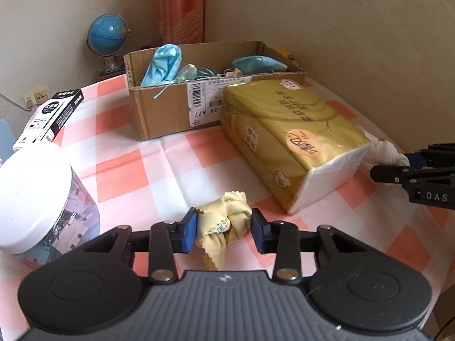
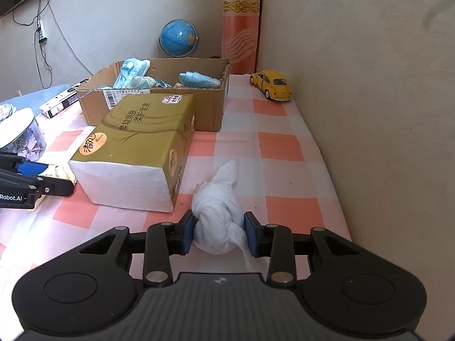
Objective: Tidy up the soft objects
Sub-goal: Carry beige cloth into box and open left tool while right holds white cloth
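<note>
item: left gripper (image 1: 223,231) closed on yellow cloth (image 1: 224,223), right gripper (image 2: 218,233) closed on white cloth (image 2: 217,221); lift both clear of the tissue pack (image 2: 142,145) before you carry them to the cardboard box (image 2: 210,113).

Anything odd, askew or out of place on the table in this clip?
Mildly. The gold tissue pack lies skewed against the cardboard box, its end torn open and showing white tissue. A yellow toy car sits among the soft things. Both knotted cloths, yellow and white, are gripped. No spill shows.
</note>
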{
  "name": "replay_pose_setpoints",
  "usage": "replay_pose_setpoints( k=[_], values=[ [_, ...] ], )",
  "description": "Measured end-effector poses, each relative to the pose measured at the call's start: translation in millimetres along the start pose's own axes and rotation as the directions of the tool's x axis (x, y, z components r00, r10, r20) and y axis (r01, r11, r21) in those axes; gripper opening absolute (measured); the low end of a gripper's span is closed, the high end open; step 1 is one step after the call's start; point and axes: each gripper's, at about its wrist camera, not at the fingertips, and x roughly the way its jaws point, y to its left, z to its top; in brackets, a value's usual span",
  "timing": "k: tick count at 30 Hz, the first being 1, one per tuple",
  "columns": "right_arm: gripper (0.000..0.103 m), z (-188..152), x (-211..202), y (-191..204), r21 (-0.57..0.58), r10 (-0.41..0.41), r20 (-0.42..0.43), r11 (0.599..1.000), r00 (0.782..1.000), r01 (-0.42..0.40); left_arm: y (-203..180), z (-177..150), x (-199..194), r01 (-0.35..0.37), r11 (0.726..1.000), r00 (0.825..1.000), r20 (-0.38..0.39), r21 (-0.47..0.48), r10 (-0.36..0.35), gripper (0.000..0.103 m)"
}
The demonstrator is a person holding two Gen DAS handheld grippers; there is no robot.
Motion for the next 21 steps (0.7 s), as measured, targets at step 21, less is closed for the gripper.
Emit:
replay_pose_setpoints(
  k=[21],
  values=[
    [0.041, 19.0, -50.9, -3.8, 0.027, 0.035, 0.082, 0.999, 0.996, -0.037, 9.7, 89.3, -41.5, 0.078, 0.993, 0.993, 0.087, 0.094, -0.086, 0.036]
  ],
)
